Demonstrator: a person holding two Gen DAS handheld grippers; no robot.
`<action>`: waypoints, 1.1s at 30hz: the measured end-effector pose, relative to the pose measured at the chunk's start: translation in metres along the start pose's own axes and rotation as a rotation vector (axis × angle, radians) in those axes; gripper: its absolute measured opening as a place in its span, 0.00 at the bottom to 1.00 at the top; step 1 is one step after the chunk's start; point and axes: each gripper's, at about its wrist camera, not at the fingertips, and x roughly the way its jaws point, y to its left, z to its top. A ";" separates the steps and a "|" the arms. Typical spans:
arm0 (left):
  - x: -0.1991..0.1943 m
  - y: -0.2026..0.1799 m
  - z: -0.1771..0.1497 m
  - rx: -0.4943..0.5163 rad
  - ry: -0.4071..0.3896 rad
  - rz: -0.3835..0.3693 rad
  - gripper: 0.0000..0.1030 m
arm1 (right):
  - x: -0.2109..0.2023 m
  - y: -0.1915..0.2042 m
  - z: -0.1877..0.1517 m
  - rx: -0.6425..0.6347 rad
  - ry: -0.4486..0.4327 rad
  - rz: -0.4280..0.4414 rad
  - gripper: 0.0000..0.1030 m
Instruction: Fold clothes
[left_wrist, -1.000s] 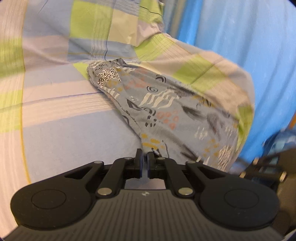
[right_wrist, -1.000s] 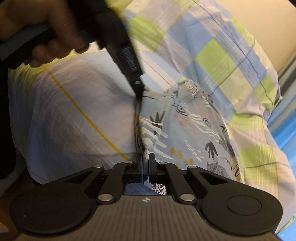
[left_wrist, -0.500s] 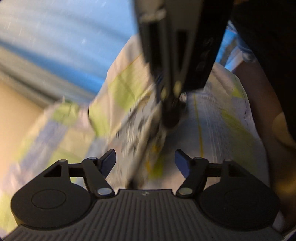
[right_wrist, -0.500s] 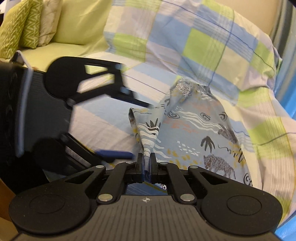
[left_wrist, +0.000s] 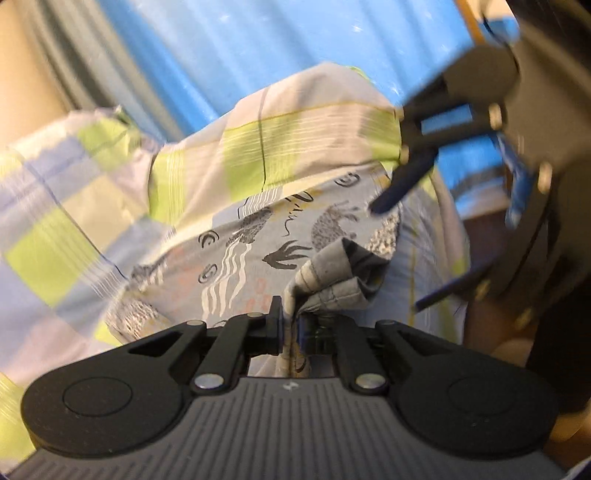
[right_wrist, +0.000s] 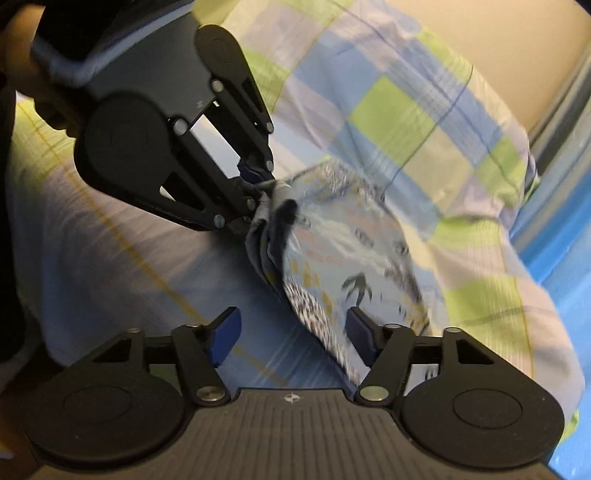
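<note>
Left tongs (left_wrist: 290, 325) pinching printed garment (left_wrist: 258, 236), right tongs (right_wrist: 291, 336) spread, over checked bedsheet (right_wrist: 406, 122).

No word, number or brand can be read in either view. The only marks are a small white cross-shaped emblem (left_wrist: 291, 386) on the ribbed grey body just behind the left tongs, and a matching emblem (right_wrist: 292, 398) behind the right tongs; neither bears letters.

garment (right_wrist: 332, 258): print motion-blurred | right tongs (left_wrist: 443, 221): smeared, frame-cropped
</note>
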 end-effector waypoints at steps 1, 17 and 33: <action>0.000 0.004 0.002 -0.026 -0.001 -0.010 0.05 | 0.006 0.000 0.000 -0.015 -0.019 -0.010 0.39; -0.011 0.023 -0.002 -0.067 0.031 -0.062 0.03 | 0.080 -0.053 -0.068 -0.346 0.204 -0.172 0.00; -0.154 0.005 -0.042 0.032 0.176 -0.102 0.02 | -0.050 0.028 0.016 -0.370 0.172 0.181 0.01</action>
